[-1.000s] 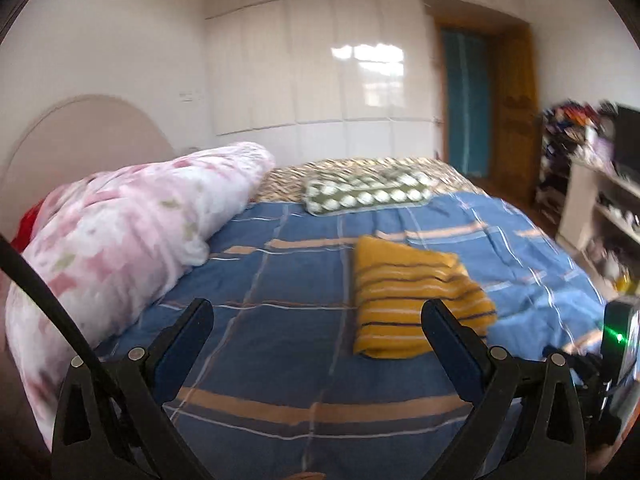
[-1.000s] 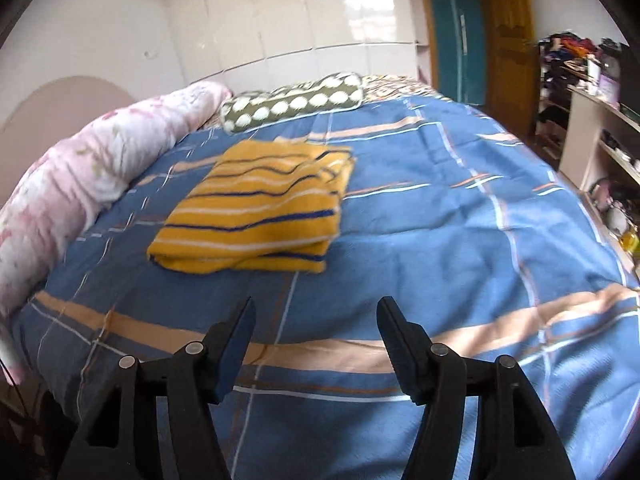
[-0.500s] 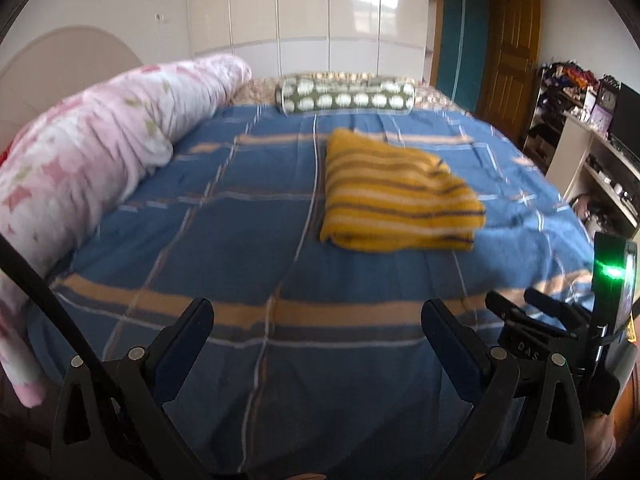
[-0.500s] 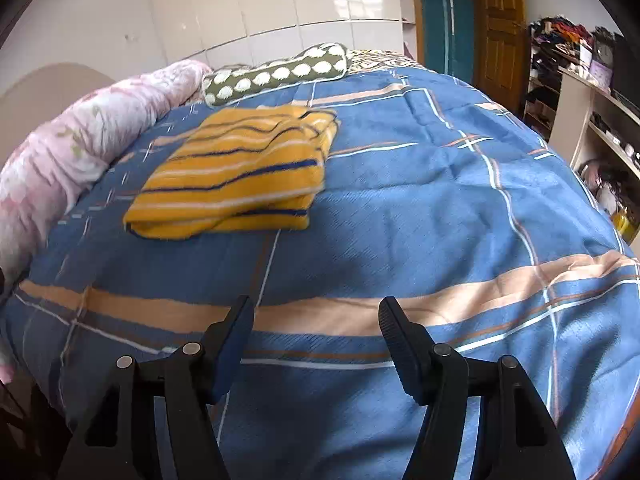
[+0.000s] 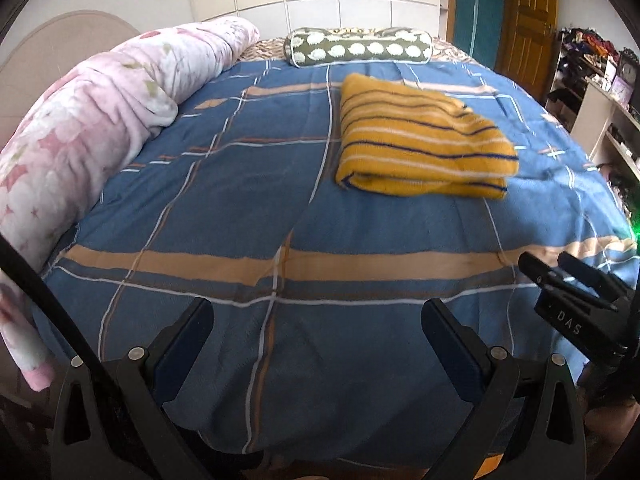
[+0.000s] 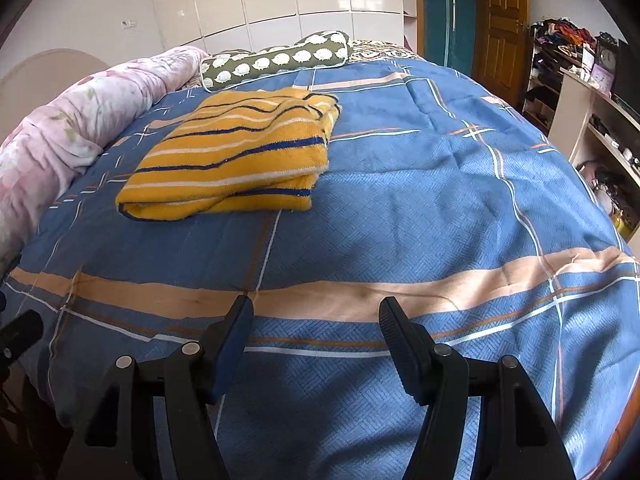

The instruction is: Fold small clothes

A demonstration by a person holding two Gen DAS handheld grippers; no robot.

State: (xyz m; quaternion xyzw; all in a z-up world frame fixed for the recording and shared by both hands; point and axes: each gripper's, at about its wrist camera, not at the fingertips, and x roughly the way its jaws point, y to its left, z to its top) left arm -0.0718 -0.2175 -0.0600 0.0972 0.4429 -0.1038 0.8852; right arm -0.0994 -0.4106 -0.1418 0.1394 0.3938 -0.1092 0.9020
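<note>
The folded yellow striped sweater [image 5: 420, 144] lies on the bed [image 5: 240, 200], well ahead of the left claw [image 5: 316, 332] and right claw [image 6: 316, 328], both released and empty.

Folded yellow striped garment [image 5: 420, 144] on bedspread [image 5: 240, 208].
</note>
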